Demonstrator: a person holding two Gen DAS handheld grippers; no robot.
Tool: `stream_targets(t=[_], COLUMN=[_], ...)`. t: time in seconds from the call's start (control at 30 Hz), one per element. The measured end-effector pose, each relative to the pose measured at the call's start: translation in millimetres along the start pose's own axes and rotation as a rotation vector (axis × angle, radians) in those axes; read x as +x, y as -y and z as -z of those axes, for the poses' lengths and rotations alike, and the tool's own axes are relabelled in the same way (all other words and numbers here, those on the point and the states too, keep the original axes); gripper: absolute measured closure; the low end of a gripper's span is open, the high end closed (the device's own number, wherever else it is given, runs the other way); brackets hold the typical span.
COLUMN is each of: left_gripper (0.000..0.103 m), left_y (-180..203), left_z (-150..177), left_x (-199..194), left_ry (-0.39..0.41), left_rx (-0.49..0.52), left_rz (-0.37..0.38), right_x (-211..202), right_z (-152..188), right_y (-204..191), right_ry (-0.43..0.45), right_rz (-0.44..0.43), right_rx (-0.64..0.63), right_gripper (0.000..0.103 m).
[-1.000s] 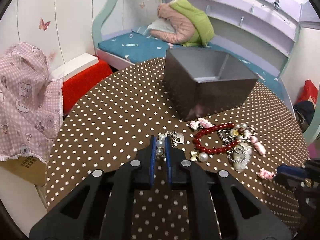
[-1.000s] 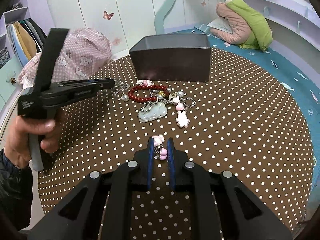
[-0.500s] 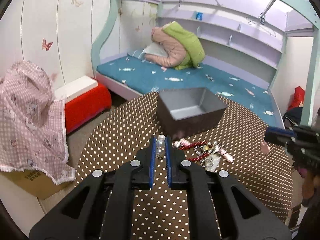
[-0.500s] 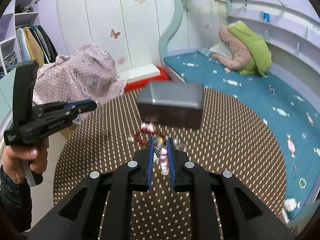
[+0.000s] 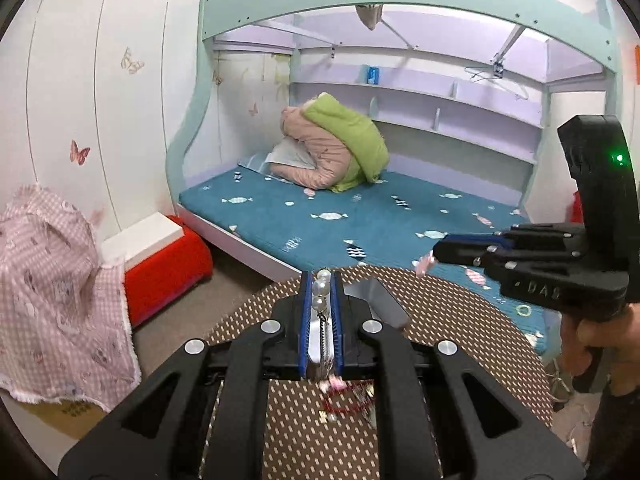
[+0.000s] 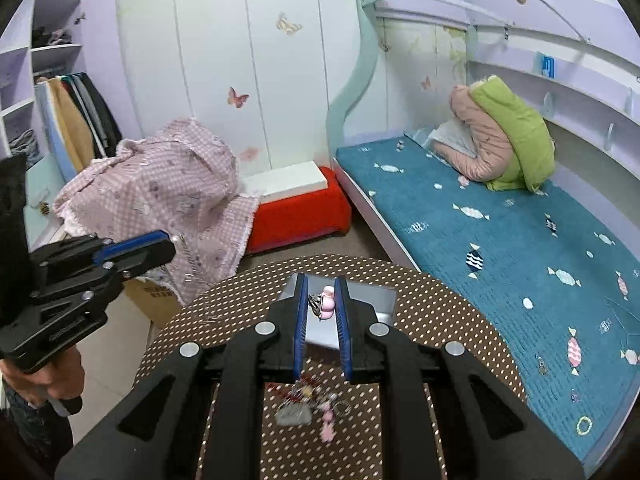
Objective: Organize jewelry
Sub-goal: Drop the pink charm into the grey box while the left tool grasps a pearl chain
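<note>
Your left tongs (image 5: 320, 280) are pinching a pearl piece (image 5: 322, 290), its chain hanging between the blue pads, held up above the desk (image 5: 460, 320). Your right tongs (image 6: 322, 300) are clamped on a pink charm (image 6: 327, 303) with a small metal clasp, also lifted clear of the desk. Under both sits the grey box (image 6: 360, 308), open-topped, at the far part of the round desk with its brown, white-dotted cover. The remaining jewelry (image 6: 308, 404) lies in a blurred heap on the desk nearer you: red beads, a pale stone, pink bits. Beyond the desk runs a bed (image 5: 360, 224) with a teal, candy-patterned mattress and a pink and green bundle (image 5: 336, 148) at its head. A red stool (image 6: 300, 208) with a white top stands beside the bed, and a pink checked cloth (image 6: 160, 184) drapes over something next to it. White wardrobe doors carry butterfly stickers.
</note>
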State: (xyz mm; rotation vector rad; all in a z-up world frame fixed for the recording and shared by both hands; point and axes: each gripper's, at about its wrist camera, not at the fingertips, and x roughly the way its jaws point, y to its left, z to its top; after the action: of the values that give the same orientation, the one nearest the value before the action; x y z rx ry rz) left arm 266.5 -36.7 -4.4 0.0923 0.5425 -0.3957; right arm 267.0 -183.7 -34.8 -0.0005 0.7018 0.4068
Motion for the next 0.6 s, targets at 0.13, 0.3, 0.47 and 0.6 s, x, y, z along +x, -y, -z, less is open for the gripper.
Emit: stream_targets(t=[0.13,0.3,0.47,0.6], left_gripper=[0.094,0.094,0.094,0.072], left_y=[-1,-4,-10,-15], left_z=[-13,-8,6,17], left_x=[41,91,126,131], left_ry=[-0.063,-0.152,-0.226,-0.247], left_rx=[-0.023,-0.061,-0.089,-0.105], left_rz=[0.009,0.019,0.017,-0.013], right_x=[37,77,100,105], right_z=[-4,2,7,14], right_y=[13,22,35,43], right_ry=[-0.081,-0.169,-0.23,-0.248], right_rz=[-0.002,0.002,0.018,0.031], right_rx=[0.031,0.063,0.106,0.136], right_gripper=[0.091,0.091,0.09,0.087])
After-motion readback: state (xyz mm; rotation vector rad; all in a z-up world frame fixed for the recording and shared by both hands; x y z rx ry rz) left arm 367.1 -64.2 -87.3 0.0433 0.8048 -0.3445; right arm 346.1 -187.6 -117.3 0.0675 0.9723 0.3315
